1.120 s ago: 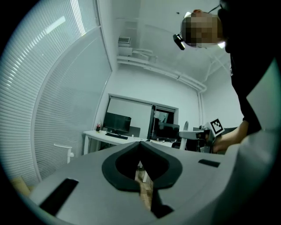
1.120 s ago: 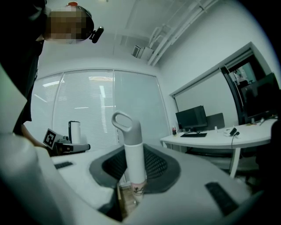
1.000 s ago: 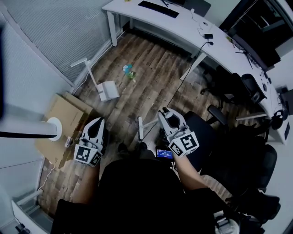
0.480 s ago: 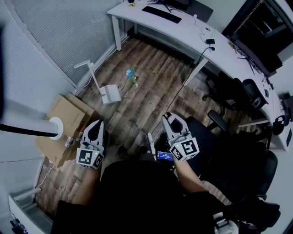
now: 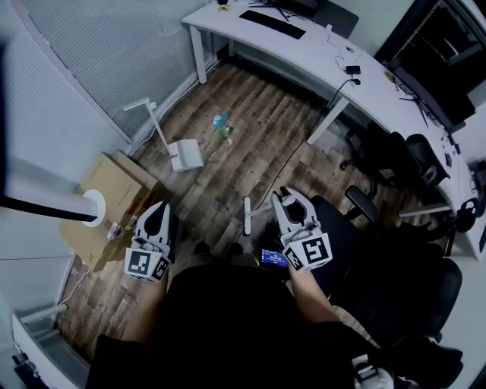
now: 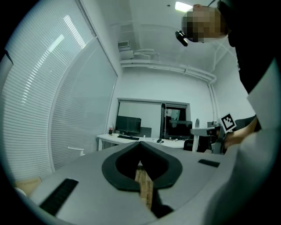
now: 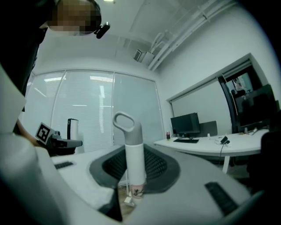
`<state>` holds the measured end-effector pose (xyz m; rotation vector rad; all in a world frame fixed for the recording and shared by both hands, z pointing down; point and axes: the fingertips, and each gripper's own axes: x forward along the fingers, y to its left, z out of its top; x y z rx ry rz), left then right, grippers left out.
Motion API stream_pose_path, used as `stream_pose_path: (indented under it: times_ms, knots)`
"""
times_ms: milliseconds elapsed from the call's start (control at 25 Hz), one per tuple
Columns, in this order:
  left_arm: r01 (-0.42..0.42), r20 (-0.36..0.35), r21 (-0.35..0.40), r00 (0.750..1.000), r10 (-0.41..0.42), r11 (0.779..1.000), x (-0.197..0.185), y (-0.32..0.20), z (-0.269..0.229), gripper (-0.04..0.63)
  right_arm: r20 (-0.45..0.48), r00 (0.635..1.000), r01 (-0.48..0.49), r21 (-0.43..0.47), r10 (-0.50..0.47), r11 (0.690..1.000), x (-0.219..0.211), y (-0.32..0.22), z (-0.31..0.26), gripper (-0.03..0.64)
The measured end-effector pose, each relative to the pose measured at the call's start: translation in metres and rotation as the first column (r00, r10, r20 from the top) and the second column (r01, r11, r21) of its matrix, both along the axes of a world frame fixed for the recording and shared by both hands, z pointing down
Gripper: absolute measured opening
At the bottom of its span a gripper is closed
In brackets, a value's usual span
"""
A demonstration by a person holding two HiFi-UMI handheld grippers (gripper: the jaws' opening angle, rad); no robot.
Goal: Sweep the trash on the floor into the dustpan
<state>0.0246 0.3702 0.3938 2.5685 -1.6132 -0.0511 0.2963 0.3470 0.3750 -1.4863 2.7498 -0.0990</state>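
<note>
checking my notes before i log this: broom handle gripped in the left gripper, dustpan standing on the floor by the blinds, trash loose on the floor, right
Not quite: the broom handle is clamped in the right gripper, as the right gripper view shows. The left gripper is shut on nothing. The rest stands: the dustpan stands by the blinds and the trash lies loose on the floor.

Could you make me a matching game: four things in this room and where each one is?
Things: 1 dustpan; 2 trash; 3 broom handle; 4 keyboard.
Places: A on the white desk; B in the jaws of the right gripper; C on the floor between dustpan and desk; D on the floor near the cardboard box.
Pairs: 1-D, 2-C, 3-B, 4-A.
</note>
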Motion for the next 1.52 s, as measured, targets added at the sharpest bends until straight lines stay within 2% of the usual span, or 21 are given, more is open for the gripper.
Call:
stream_pose_path:
  times_ms: [200,320,520,800,1120,1320,1520]
  knots:
    - [0.027,0.003,-0.001,1.0,-0.027,1.0,0.008,0.002,-0.003,-0.006,0.029,0.999,0.039,0.042,-0.04,0.998,0.006,-0.005,-0.012,0.084]
    - [0.012,0.013,0.005,1.0,-0.012,1.0,0.015,0.004,-0.008,-0.005,0.041,0.998,0.036,0.047,-0.038,0.998,0.013,-0.013,-0.012,0.084]
    - [0.026,0.015,0.006,1.0,-0.026,1.0,0.012,0.002,-0.008,-0.005,0.059,0.998,0.028,0.011,-0.029,1.0,0.023,-0.027,0.002,0.084]
    - [0.042,-0.008,-0.017,0.999,-0.042,0.999,0.008,-0.016,0.007,-0.005,0.063,0.995,0.081,-0.047,-0.078,0.996,0.01,-0.046,0.021,0.084]
    - [0.035,-0.045,-0.037,0.998,-0.037,0.999,0.004,-0.074,0.023,-0.005,0.058,0.993,0.112,-0.092,-0.107,0.989,-0.001,-0.093,0.032,0.084]
    - [0.037,-0.061,-0.07,0.997,-0.041,0.997,-0.009,-0.135,0.036,-0.006,0.081,0.992,0.104,-0.116,-0.095,0.988,-0.005,-0.154,0.029,0.084]
    - [0.035,-0.065,-0.093,0.997,-0.041,0.995,-0.032,-0.205,0.042,-0.005,0.043,0.995,0.095,-0.148,-0.09,0.984,-0.015,-0.216,0.031,0.084]
